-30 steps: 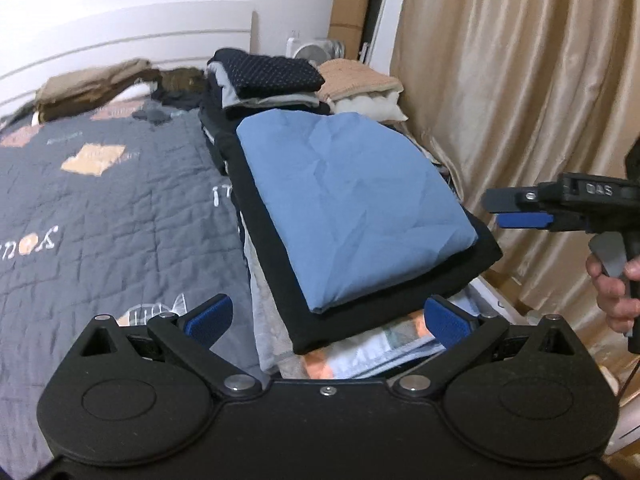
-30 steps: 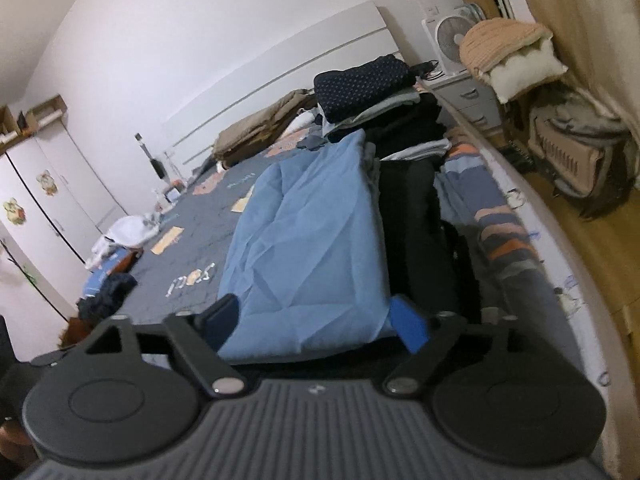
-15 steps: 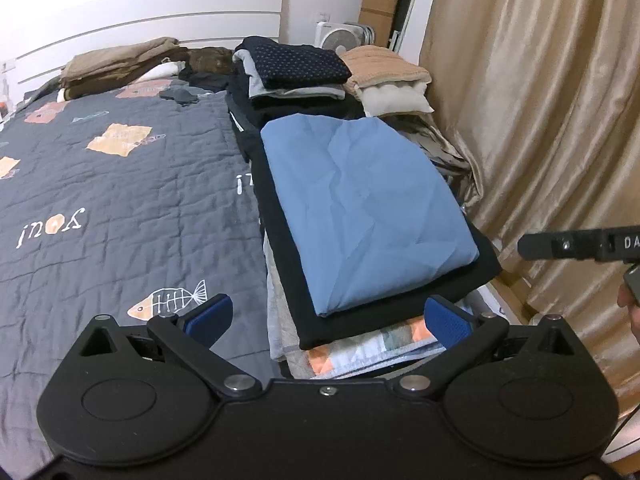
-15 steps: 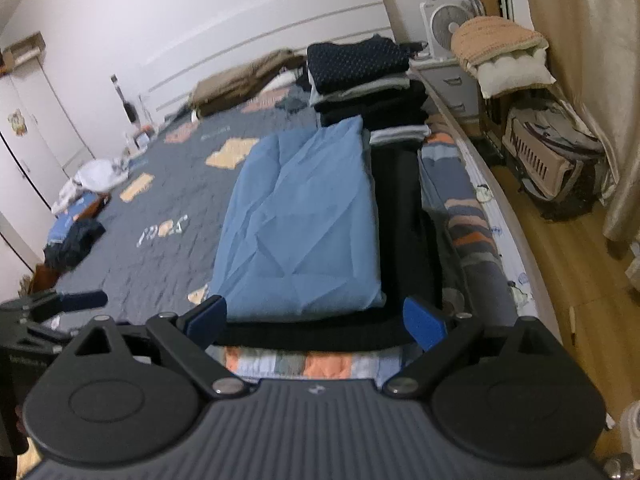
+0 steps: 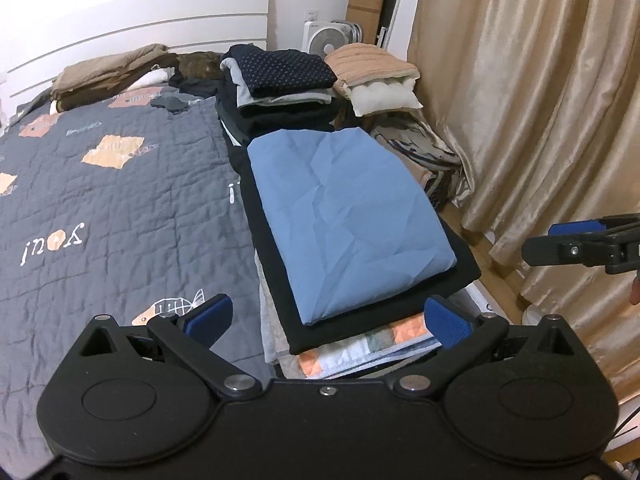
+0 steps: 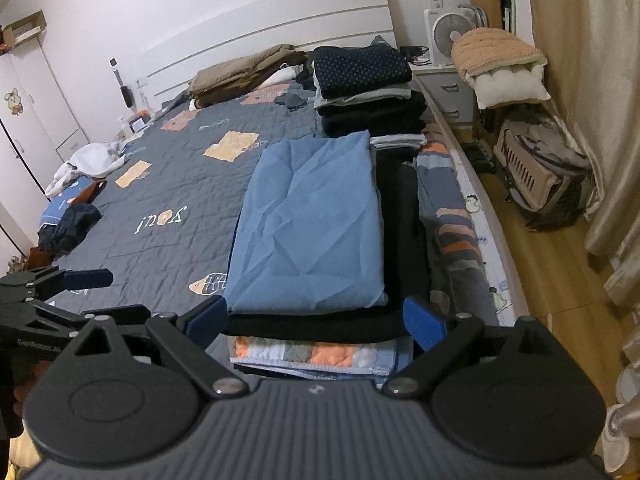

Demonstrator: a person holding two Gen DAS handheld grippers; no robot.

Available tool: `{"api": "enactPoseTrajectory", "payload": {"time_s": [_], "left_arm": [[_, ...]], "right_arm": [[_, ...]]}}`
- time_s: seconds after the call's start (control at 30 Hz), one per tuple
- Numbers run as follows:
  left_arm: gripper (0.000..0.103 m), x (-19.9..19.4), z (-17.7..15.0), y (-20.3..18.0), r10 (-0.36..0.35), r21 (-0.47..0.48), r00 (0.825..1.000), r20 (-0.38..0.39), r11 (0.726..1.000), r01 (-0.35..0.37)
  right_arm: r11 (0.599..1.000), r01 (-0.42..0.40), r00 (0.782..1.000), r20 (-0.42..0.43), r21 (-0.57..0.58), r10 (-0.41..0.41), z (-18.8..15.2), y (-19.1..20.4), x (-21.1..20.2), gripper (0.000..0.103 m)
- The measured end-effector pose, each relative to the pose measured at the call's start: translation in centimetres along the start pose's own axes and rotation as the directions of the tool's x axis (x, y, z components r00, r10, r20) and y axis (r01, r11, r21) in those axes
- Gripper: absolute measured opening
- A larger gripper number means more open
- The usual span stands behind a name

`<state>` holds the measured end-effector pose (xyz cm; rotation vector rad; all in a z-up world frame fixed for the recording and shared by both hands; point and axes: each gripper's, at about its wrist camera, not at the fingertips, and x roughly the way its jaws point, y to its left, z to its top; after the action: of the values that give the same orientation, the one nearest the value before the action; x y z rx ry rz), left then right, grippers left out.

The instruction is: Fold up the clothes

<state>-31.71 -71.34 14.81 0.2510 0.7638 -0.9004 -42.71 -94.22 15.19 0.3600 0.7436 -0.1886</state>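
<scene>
— Looking along the left claw [image 5: 328, 316] first: fingers spread wide, gripping nothing, held short of the stack. Blue shirt [image 5: 344, 216] folded flat on a black garment [image 5: 460, 264], at the right edge of the quilt [image 5: 120, 200], just in front of a taller pile [image 5: 280, 76]. Right claw [image 5: 580, 240] poking in from the curtain side.

— Holding anything over there?

— Impossible to tell from this side. Switching to the right claw's [image 6: 316, 320] own view: wide open, empty, with the shirt's [image 6: 308, 224] near fold just beyond the pads. Left claw [image 6: 60, 280] off at the left edge. Loose clothes [image 6: 88, 164] well apart, across the bed.

— Just laid down, or about to be handled?

— Fits either. Best to keep the pads clear of the near fold and avoid snagging or skewing the layers.

— And against a second ago?

— Left view: pulled back and up, with more quilt showing and the right claw farther off. Right view: previously low against the shirt's edge, now raised enough to show the striped blanket [image 6: 320, 354] underneath. Shirt unchanged.
</scene>
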Motion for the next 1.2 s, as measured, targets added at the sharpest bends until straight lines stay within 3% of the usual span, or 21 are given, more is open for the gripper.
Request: {"api": "enactPoseTrajectory", "payload": {"time_s": [0.63,1.2], "left_arm": [[0.103,-0.7,2.7,-0.8,0.017,0.034,1.0,0.002,0.999,-0.017],[0.103,-0.5,3.1,-0.5,0.034,0.031,0.999,0.003,0.999,-0.034]], "right_arm": [[0.997,0.033,0.999,-0.02,-0.074,-0.034,2.6,1.9,-1.5,0.095],[0.996,0.033,0.999,-0.029,-0.088,-0.035,3.1,2.5,-1.2,0.095]]}}
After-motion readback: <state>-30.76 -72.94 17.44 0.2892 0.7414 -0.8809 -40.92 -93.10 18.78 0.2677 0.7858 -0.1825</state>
